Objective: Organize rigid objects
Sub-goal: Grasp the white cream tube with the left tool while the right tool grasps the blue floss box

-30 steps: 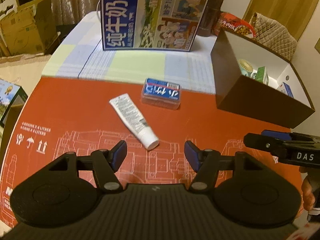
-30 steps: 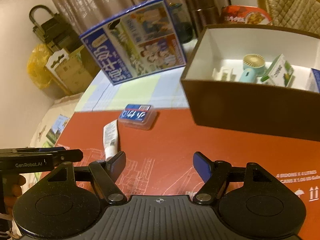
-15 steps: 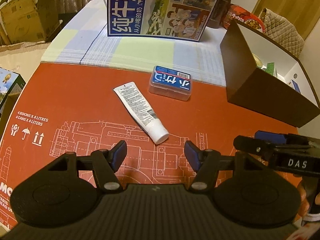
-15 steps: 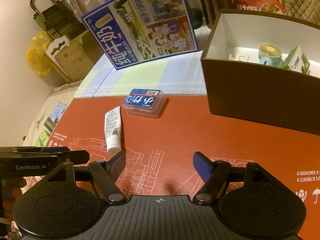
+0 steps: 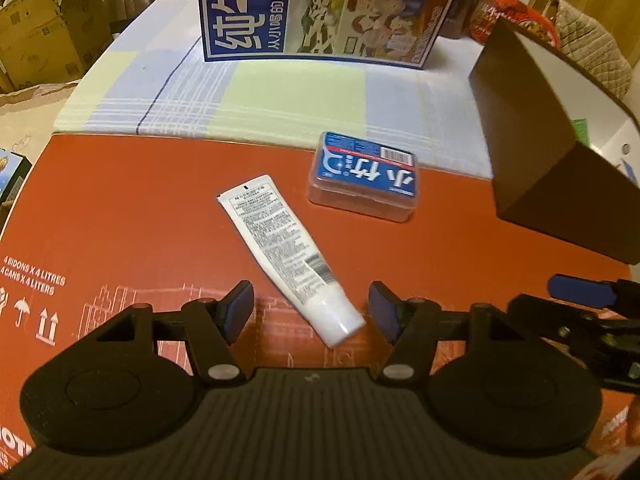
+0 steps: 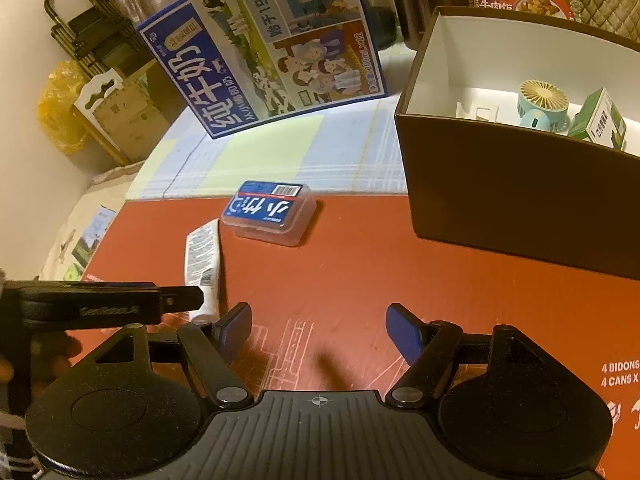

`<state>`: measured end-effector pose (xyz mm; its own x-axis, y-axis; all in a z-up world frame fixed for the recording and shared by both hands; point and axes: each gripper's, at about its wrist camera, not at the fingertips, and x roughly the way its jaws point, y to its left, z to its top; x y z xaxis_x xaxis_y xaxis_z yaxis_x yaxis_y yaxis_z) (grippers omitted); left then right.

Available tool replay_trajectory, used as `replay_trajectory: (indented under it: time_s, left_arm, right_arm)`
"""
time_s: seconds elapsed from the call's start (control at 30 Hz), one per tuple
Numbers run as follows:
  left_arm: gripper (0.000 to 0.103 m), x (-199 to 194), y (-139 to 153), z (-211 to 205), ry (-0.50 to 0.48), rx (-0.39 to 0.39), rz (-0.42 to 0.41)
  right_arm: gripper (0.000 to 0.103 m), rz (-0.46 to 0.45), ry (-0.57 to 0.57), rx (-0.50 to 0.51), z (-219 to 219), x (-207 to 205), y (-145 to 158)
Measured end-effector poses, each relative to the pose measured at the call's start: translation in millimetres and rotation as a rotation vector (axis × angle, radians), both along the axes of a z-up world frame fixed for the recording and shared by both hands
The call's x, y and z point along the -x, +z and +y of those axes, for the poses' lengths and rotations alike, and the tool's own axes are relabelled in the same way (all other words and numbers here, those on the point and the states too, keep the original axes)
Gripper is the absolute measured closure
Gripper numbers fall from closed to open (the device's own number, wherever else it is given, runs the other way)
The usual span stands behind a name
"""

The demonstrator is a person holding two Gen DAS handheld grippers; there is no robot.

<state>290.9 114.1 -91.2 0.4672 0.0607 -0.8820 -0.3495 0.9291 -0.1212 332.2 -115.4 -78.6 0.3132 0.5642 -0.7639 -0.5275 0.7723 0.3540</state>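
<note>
We judge the job partly done: the dark brown open box (image 6: pixel 520 208) already holds items, while the white squeeze tube (image 5: pixel 280 248) and clear blue-labelled plastic case (image 5: pixel 364 176) lie loose on the red tabletop (image 5: pixel 120 200), both hand-held grippers, left (image 5: pixel 310 312) and right (image 6: pixel 318 330), open and empty.

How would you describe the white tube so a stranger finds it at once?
On the red cardboard sheet, left of the brown box, two small items lie. The white tube is the long flat one with printed text, beside the blue-labelled clear case.
</note>
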Motion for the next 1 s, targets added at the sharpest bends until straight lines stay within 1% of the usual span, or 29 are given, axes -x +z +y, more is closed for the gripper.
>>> replay_trajectory:
  time_s: [0.13, 0.23, 0.27, 0.33, 0.37, 0.4, 0.57, 0.83, 1.0]
  left_arm:
    - [0.044, -10.3, -5.9, 2.8, 0.001, -0.015, 0.011]
    - [0.046, -13.7, -9.8, 2.3, 0.002, -0.029, 0.021]
    - [0.050, -14.2, -11.2, 2.2, 0.001, -0.032, 0.024]
    - [0.053, -15.1, -14.1, 3.1, -0.001, -0.032, 0.030]
    - [0.057, -14.9, -15.1, 4.4, 0.001, -0.030, 0.030]
    - [0.059, -14.4, -15.9, 6.3, 0.004, -0.028, 0.031]
    - [0.071, -7.4, -18.2, 22.1, 0.028, -0.053, 0.024]
    - [0.072, 2.0, -18.8, 58.6, 0.116, -0.073, 0.017]
    - [0.072, 0.5, -19.8, 68.4, 0.136, -0.073, 0.014]
  right_arm:
    - [0.032, 0.001, 0.008, 0.002, 5.6, -5.6, -3.4]
    - [0.032, -0.008, 0.023, 0.006, 12.5, -9.0, -5.1]
    - [0.032, -0.014, 0.032, 0.008, 15.8, -10.2, -5.2]
    - [0.032, -0.027, 0.051, 0.010, 22.3, -11.8, -5.5]
    - [0.032, -0.035, 0.062, 0.009, 26.2, -12.4, -5.5]
    - [0.032, -0.042, 0.074, 0.009, 30.1, -12.7, -5.8]
    - [0.032, -0.081, 0.140, 0.006, 50.6, -14.5, -6.5]
    - [0.032, -0.154, 0.224, 0.021, 83.9, -26.9, -10.0]
    - [0.032, -0.201, 0.259, 0.020, 106.8, -43.6, -14.0]
